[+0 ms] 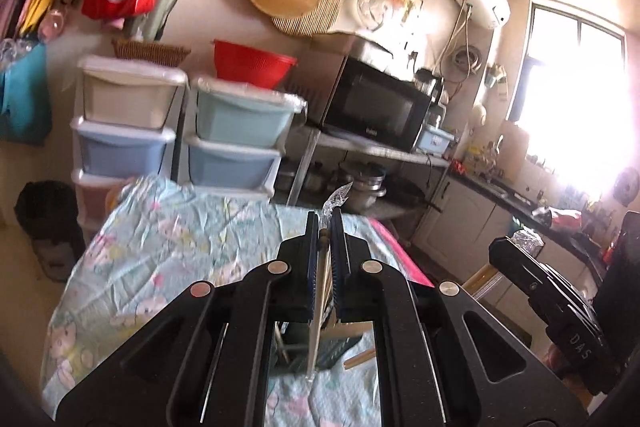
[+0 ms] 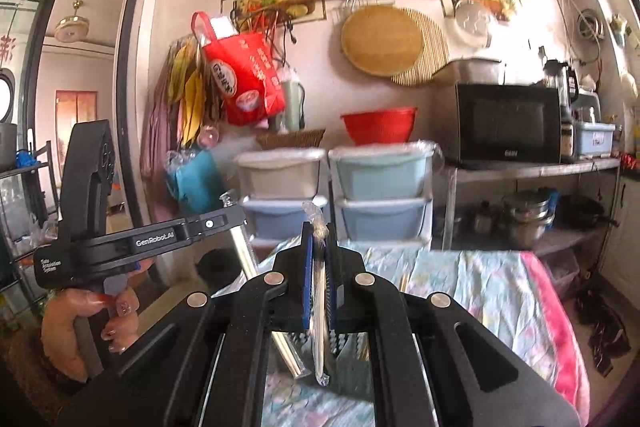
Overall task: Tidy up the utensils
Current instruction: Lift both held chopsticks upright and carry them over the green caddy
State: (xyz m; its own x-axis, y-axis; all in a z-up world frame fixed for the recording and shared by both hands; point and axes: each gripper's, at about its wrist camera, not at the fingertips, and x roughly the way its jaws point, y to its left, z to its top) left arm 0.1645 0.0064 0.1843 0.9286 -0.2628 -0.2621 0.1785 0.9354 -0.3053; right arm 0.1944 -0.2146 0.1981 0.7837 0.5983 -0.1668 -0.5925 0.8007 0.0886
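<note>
- Chopsticks [image 1: 320, 291] in a clear plastic sleeve sit pinched between the pads of your left gripper [image 1: 325, 227], standing nearly upright; the sleeve's crinkled tip pokes out above the fingertips and the long end hangs down below them.
- Your right gripper [image 2: 319, 239] is clamped on a second wrapped pair of chopsticks [image 2: 320, 307] the same way, with most of the length dangling beneath the jaws.
- Both pairs hang above the dark slotted holder [image 1: 336, 347] on the flowered cloth [image 1: 180, 247], just under your tools.
- Risk: the plastic sleeve looks slick, so either pair could slide down through the pads if your squeeze eases.
- Risk: the two hanging ends are close together; swing either tool toward the other and they may knock and twist in the grip.
- Risk: lower them at a tilt and a tip could catch the holder's rim and tip it, spilling the sticks already inside.
- Writing: the left gripper's side reads "GenRobot.AI", the right gripper's body shows "DAS".
- The red bag [image 2: 244, 75] on the far wall carries Chinese characters I can't read reliably; the microwave [image 2: 504, 123] badge is too small.
</note>
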